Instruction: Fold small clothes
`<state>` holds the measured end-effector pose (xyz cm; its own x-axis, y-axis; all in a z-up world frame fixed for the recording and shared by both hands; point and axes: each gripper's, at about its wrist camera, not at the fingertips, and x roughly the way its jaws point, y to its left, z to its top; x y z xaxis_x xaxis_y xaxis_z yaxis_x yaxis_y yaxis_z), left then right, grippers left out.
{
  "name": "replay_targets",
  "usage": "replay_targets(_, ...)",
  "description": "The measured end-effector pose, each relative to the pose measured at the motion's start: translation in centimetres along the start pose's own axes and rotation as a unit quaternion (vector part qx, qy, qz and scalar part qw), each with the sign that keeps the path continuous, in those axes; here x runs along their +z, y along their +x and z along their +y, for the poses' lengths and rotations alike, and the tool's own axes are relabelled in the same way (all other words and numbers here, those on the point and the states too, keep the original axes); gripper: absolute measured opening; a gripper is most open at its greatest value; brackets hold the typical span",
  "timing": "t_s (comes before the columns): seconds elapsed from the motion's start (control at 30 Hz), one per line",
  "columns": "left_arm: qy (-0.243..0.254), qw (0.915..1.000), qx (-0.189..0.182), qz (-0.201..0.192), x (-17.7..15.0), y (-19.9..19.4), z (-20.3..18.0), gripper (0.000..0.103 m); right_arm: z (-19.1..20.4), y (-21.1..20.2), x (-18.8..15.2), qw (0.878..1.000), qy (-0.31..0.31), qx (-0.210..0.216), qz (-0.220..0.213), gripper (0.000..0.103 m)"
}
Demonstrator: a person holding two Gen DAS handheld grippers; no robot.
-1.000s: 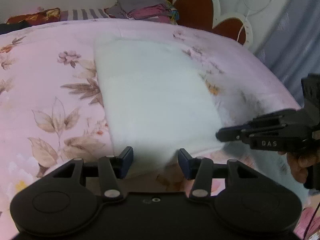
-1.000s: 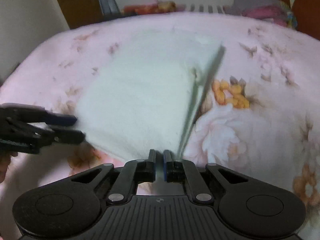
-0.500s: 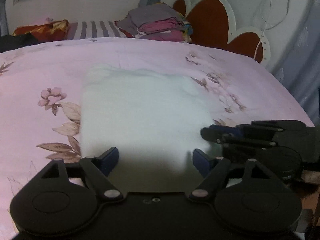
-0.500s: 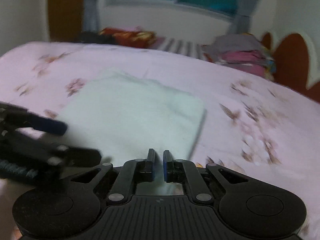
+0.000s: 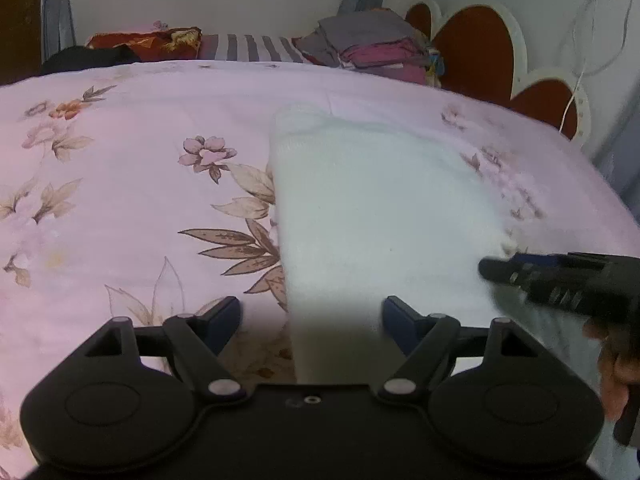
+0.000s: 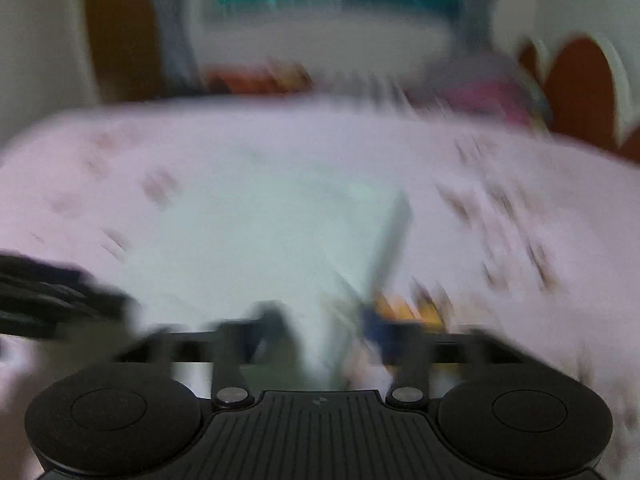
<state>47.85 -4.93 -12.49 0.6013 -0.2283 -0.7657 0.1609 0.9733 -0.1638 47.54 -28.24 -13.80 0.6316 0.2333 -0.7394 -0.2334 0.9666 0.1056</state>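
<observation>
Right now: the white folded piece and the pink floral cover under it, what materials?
White folded piece: likely terry or fleece, matte, with a fuzzy nap and soft, thick edges. Pink floral cover: probably thin woven cotton or polyester, smooth, with a printed pattern and a slight sheen. Neither is certain from looks.

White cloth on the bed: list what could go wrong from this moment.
1. The right gripper is opening with the near right corner of the white cloth between its fingers; the corner may cling or flip back and spoil the fold.
2. The left gripper is opening astride the near left edge and could drag it if it pulls away low.
3. The soft floral bedspread may let the fold shift or wrinkle.
</observation>
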Motion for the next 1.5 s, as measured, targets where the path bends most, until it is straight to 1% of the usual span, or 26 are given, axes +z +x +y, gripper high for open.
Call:
replay_targets(0.03,0.002,1.0000,0.004,-0.004,0.1,-0.2,0.0,0.083,-1.3,0.3,-0.3,0.999,0.035,0.019,-0.003,0.040)
replay_targets(0.1,0.000,0.9999,0.009,-0.013,0.4,-0.4,0.2,0.096,-2.8,-0.3,-0.2,0.997,0.075,0.021,-0.006,0.041)
replay_targets(0.17,-0.007,0.9998,0.004,-0.018,0.9,-0.3,0.5,0.098,-3.3,-1.4,0.1,0.994,0.099,0.032,-0.022,0.041)
replay_targets(0.27,-0.025,0.9995,-0.017,-0.013,1.8,0.6,0.9,0.097,-4.9,-1.0,0.6,0.983,0.160,0.093,-0.010,0.042)
replay_targets(0.33,-0.054,0.9978,-0.037,-0.005,2.3,1.4,1.6,0.095,-5.4,-0.1,1.1,0.974,0.187,0.127,0.003,0.043)
replay_targets(0.37,-0.065,0.9970,-0.043,0.002,2.5,1.8,1.8,0.092,-5.7,0.4,1.2,0.970,0.201,0.140,0.012,0.046)
replay_targets(0.4,-0.074,0.9960,-0.050,0.008,2.6,2.2,2.1,0.089,-6.1,0.9,1.5,0.968,0.209,0.141,0.019,0.050)
replay_targets(0.43,-0.085,0.9945,-0.059,0.013,2.8,2.5,2.5,0.088,-6.4,1.2,1.5,0.967,0.212,0.138,0.022,0.064)
replay_targets(0.47,-0.097,0.9929,-0.066,0.017,2.8,2.8,2.8,0.085,-6.6,1.6,1.7,0.967,0.215,0.138,0.026,0.066)
replay_targets(0.57,-0.129,0.9872,-0.091,0.022,2.8,3.4,3.9,0.085,-7.8,1.6,1.7,0.961,0.224,0.160,0.026,0.066)
replay_targets(0.63,-0.149,0.9833,-0.102,0.019,3.0,3.6,4.6,0.085,-8.6,2.6,1.5,0.956,0.234,0.172,0.046,0.066)
replay_targets(0.67,-0.158,0.9817,-0.104,0.017,3.1,3.7,4.8,0.083,-9.2,3.0,1.5,0.947,0.252,0.194,0.045,0.066)
replay_targets(0.73,-0.173,0.9798,-0.100,0.013,3.4,3.9,5.2,0.078,-9.7,4.1,1.5,0.922,0.287,0.253,0.066,0.066)
replay_targets(0.77,-0.177,0.9790,-0.100,0.014,3.5,4.0,5.2,0.078,-9.6,4.7,1.6,0.917,0.287,0.267,0.077,0.066)
replay_targets(0.8,-0.177,0.9790,-0.100,0.017,3.6,4.1,5.2,0.078,-9.3,4.9,1.9,0.923,0.271,0.264,0.075,0.065)
replay_targets(0.87,-0.170,0.9803,-0.098,0.024,3.8,4.4,4.9,0.079,-9.3,5.0,2.4,0.928,0.261,0.254,0.077,0.057)
replay_targets(0.97,-0.144,0.9843,-0.095,0.038,4.4,4.8,3.8,0.081,-9.1,5.2,2.5,0.929,0.256,0.257,0.079,0.057)
replay_targets(1.03,-0.140,0.9850,-0.090,0.043,4.9,5.3,3.1,0.081,-8.1,5.2,3.1,0.941,0.224,0.243,0.079,0.056)
replay_targets(1.07,-0.137,0.9858,-0.087,0.043,5.1,5.5,2.7,0.081,-7.6,5.2,3.5,0.947,0.208,0.231,0.077,0.049)
replay_targets(1.1,-0.129,0.9874,-0.080,0.044,5.3,5.7,2.2,0.080,-7.1,5.2,3.7,0.955,0.193,0.216,0.069,0.046)
replay_targets(1.13,-0.118,0.9892,-0.075,0.045,5.4,5.8,1.7,0.078,-6.7,5.1,3.6,0.957,0.188,0.210,0.063,0.045)
replay_targets(1.2,-0.097,0.9926,-0.059,0.044,5.6,5.8,0.9,0.066,-6.5,5.0,3.3,0.959,0.191,0.204,0.055,0.042)
replay_targets(1.23,-0.090,0.9937,-0.055,0.039,5.7,5.6,0.5,0.062,-6.5,5.0,3.1,0.959,0.191,0.201,0.052,0.041)
replay_targets(1.37,-0.061,0.9974,-0.033,0.016,5.9,4.3,-0.2,0.036,-5.7,4.8,2.9,0.961,0.196,0.191,0.048,0.035)
replay_targets(1.4,-0.053,0.9981,-0.030,0.011,5.9,3.9,-0.4,0.032,-5.3,4.6,3.1,0.962,0.192,0.188,0.044,0.034)
replay_targets(1.5,-0.028,0.9992,-0.030,0.004,5.8,2.9,-0.8,0.030,-4.4,3.6,3.3,0.969,0.173,0.175,0.031,0.032)
